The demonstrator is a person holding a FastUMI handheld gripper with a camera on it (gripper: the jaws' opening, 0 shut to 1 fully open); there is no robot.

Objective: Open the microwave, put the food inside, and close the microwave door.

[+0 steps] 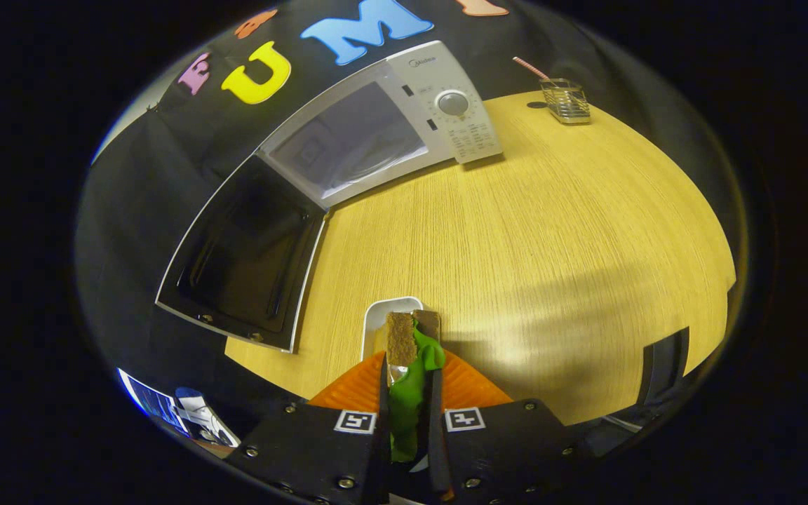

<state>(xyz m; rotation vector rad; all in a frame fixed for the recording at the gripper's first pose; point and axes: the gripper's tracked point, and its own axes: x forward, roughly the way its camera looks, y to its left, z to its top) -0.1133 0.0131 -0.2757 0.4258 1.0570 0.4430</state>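
Note:
A white microwave (404, 105) stands at the back of the wooden table (551, 245), well beyond the fingers. Its door (243, 252) hangs swung wide open to the left, its dark inner side facing me, and the cavity (348, 144) is bare and pale. My gripper (414, 321) is over the table's near edge, its fingers close together with a soft green piece of food (409, 396) pinched between them. A small white dish (376, 324) shows right at the fingertips. I cannot tell whether the dish rests on the table or hangs with the food.
A wire holder (565, 100) with a striped straw stands at the table's far right, beside the microwave's control panel and dial (452, 103). Bare tabletop lies between the fingers and the microwave. A dark object (663, 372) sits at the near right edge.

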